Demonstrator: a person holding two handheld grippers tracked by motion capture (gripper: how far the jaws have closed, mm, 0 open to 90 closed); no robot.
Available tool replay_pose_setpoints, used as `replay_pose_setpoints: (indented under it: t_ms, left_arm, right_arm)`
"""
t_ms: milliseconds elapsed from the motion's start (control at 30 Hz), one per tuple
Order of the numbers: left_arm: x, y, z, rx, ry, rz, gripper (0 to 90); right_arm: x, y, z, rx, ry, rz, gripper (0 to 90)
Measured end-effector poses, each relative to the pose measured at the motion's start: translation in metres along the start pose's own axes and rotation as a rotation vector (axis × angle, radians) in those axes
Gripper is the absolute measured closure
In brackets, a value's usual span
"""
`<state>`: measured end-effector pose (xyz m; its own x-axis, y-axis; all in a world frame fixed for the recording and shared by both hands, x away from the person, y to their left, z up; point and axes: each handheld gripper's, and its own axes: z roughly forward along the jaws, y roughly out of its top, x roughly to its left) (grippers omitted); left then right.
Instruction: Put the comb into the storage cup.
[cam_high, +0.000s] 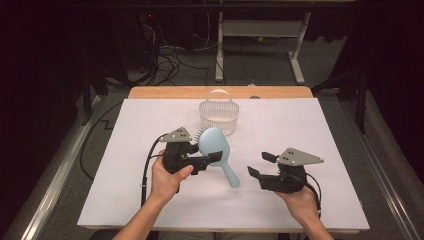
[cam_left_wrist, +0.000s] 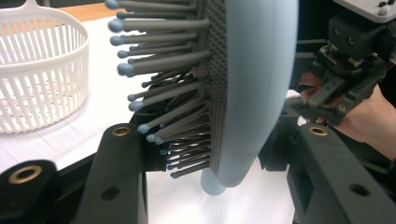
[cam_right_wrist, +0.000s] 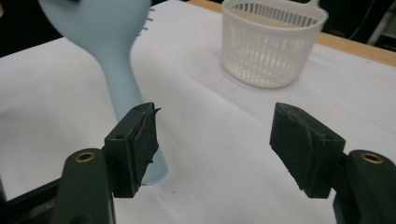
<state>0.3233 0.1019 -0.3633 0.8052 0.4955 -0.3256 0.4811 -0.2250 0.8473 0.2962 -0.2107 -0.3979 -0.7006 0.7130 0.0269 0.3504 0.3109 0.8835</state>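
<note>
Left hand-held gripper (cam_high: 212, 159) is clamped on the head of the light blue hairbrush (cam_high: 216, 145), holding it off the table (cam_high: 150, 200). In the left gripper view the brush head (cam_left_wrist: 254, 88) sits between the two black jaws, bristles (cam_left_wrist: 163, 60) pointing at the left one, smooth back toward the right one. Handle (cam_high: 230, 175) angles down toward the right hand-held gripper (cam_high: 260, 165); looks like its tip is just clear of the white table cover, hard to be sure.

Right hand-held gripper: jaws wide apart, nothing between them. In the right gripper view the brush handle (cam_right_wrist: 126, 88) runs behind its left jaw, not gripped.

White slotted basket (cam_high: 219, 116) stands upright on the table behind the brush, just beyond the bristles.
</note>
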Motion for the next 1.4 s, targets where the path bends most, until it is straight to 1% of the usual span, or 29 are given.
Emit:
replay_pose_setpoints:
  t_ms: [67,233,333,467,600,733,933,1033,1133,1333,1400]
  left_arm:
    - [0.0,0.0,-0.001,-0.002,0.005,0.003,54.2]
    - [-0.001,0.001,-0.006,-0.003,0.022,-0.001,54.2]
    - [0.001,0.002,-0.01,-0.018,0.033,0.0,54.1]
    - [0.004,0.003,-0.013,-0.023,0.04,-0.006,54.1]
    - [0.007,0.004,-0.015,-0.032,0.049,-0.018,54.1]
    - [0.011,0.006,-0.015,-0.042,0.051,-0.031,54.1]
    - [0.016,0.009,-0.016,-0.053,0.066,-0.034,54.0]
    - [0.019,0.012,-0.016,-0.05,0.076,-0.034,54.0]
    - [0.022,0.015,-0.017,-0.051,0.089,-0.031,54.0]
    - [0.026,0.024,-0.021,-0.072,0.108,-0.028,53.9]
    - [0.027,0.026,-0.022,-0.078,0.115,-0.028,53.9]
  right_arm:
    - [-0.004,-0.003,-0.004,-0.011,-0.009,0.023,32.4]
    - [-0.014,-0.012,-0.015,-0.025,-0.028,0.035,32.2]
    - [-0.02,-0.016,-0.023,-0.032,-0.041,0.046,31.7]
    - [-0.028,-0.024,-0.031,-0.043,-0.056,0.057,31.5]
    - [-0.034,-0.034,-0.036,-0.057,-0.083,0.071,32.3]
    - [-0.042,-0.046,-0.041,-0.071,-0.101,0.099,31.7]
    - [-0.05,-0.06,-0.049,-0.088,-0.129,0.129,30.4]
    - [-0.053,-0.066,-0.052,-0.097,-0.136,0.133,30.1]
    - [-0.057,-0.073,-0.055,-0.103,-0.144,0.152,29.5]
    - [-0.058,-0.086,-0.059,-0.125,-0.165,0.145,29.2]
    - [-0.058,-0.088,-0.059,-0.132,-0.174,0.136,29.3]
